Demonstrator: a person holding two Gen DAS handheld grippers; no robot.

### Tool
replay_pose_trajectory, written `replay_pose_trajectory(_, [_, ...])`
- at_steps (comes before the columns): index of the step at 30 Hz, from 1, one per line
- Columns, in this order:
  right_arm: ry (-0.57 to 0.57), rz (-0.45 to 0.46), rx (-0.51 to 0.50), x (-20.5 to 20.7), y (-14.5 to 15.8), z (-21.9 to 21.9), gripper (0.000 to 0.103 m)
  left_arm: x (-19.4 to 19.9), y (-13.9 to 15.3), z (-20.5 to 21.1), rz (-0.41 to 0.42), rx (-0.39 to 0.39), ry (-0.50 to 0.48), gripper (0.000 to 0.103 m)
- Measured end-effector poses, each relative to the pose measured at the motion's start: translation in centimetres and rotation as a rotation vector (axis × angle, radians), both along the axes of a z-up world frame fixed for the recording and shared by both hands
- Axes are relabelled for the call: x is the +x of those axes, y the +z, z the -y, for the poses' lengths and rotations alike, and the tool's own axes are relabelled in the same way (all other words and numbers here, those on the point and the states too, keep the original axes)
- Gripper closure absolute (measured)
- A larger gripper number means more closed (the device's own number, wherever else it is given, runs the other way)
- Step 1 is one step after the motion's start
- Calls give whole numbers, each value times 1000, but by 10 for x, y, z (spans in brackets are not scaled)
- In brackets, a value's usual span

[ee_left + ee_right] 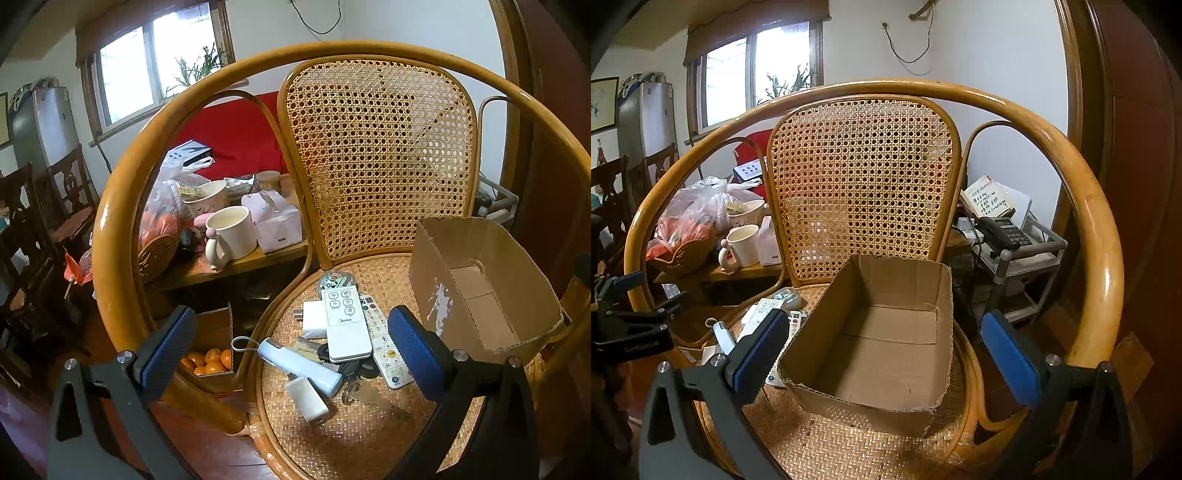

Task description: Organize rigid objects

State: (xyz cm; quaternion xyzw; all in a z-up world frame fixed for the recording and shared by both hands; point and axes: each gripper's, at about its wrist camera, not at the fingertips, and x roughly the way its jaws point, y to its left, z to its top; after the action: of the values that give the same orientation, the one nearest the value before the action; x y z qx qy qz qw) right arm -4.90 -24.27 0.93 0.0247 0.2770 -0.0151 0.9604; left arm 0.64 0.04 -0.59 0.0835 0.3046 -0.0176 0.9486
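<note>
Small objects lie heaped on the left of a rattan chair seat point(362, 439): a white Midea remote point(347, 325), a thinner grey-white remote point(386, 347), a white plug adapter point(314, 319), a pale blue cylinder with a strap point(299, 365), a small white charger point(306, 400), dark keys point(354, 373) and a patterned remote point(334, 280). An empty open cardboard box point(886, 343) stands on the seat's right. My left gripper point(291, 339) hovers open above the heap. My right gripper point(882, 350) hangs open over the box; the left one point(635, 325) shows at that view's edge.
Behind the chair's left arm point(110, 229), a side table carries a white mug point(231, 232), a tissue box point(275, 219), a bowl and a basket of bagged fruit. A carton of oranges point(210, 360) sits on the floor. A telephone point(1006, 230) rests on a rack at right.
</note>
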Motion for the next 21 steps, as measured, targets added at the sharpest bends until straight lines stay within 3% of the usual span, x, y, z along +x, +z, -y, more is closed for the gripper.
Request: replay_pose_trajectory(21, [-6,-4,-6,2,0,1,0,1,-2,-3,-12,-11,-3,0])
